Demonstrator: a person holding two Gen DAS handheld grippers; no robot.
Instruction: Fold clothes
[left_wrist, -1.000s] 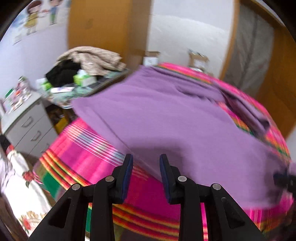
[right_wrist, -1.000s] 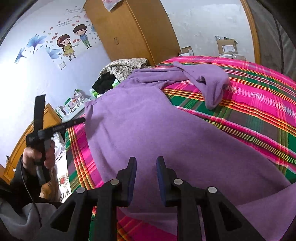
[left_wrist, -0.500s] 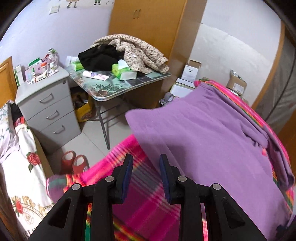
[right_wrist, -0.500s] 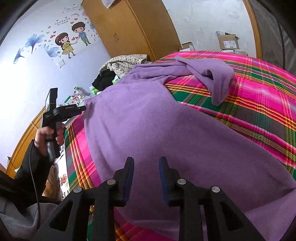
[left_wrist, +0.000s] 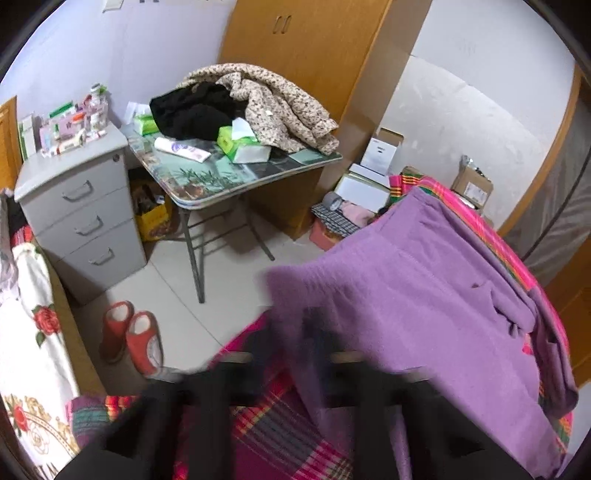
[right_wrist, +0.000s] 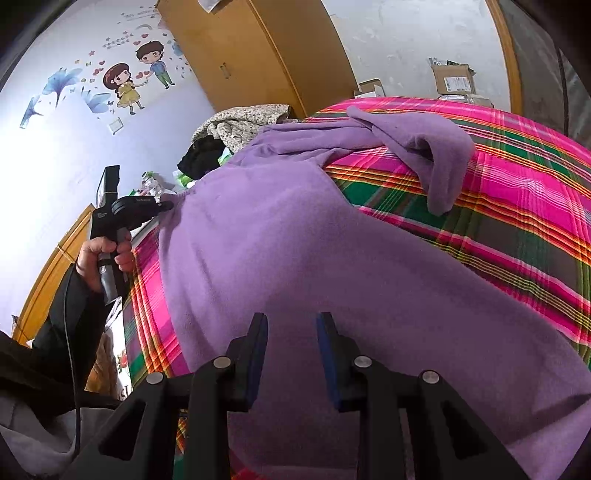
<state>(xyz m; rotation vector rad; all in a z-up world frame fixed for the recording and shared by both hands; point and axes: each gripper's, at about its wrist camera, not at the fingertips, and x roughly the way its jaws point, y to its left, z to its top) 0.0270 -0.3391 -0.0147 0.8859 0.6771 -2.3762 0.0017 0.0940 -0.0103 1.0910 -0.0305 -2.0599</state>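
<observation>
A purple sweater (right_wrist: 295, 240) lies spread on a bed with a pink-green plaid blanket (right_wrist: 517, 206), one sleeve (right_wrist: 439, 158) flopped toward the far side. In the left wrist view the sweater's (left_wrist: 406, 295) hem corner hangs at the bed's edge. My left gripper (left_wrist: 295, 347) is motion-blurred, its jaws closing with that corner between them. The right wrist view shows the left gripper (right_wrist: 166, 205) at that same corner, held by a hand (right_wrist: 107, 254). My right gripper (right_wrist: 290, 332) stands open just over the sweater's near part, gripping nothing.
Beyond the bed edge are tiled floor, red slippers (left_wrist: 129, 336), a grey drawer cabinet (left_wrist: 81, 206) and a folding table (left_wrist: 240, 177) piled with clothes and tissue packs. Cardboard boxes (left_wrist: 380, 155) stand by a wooden wardrobe (left_wrist: 314, 55). Another floral-covered bed (left_wrist: 33, 332) is at left.
The left gripper swung left from over the sweater to its corner at the bed's edge, and its jaws have come together there. The right gripper's jaws widened slightly; it stayed in place.
</observation>
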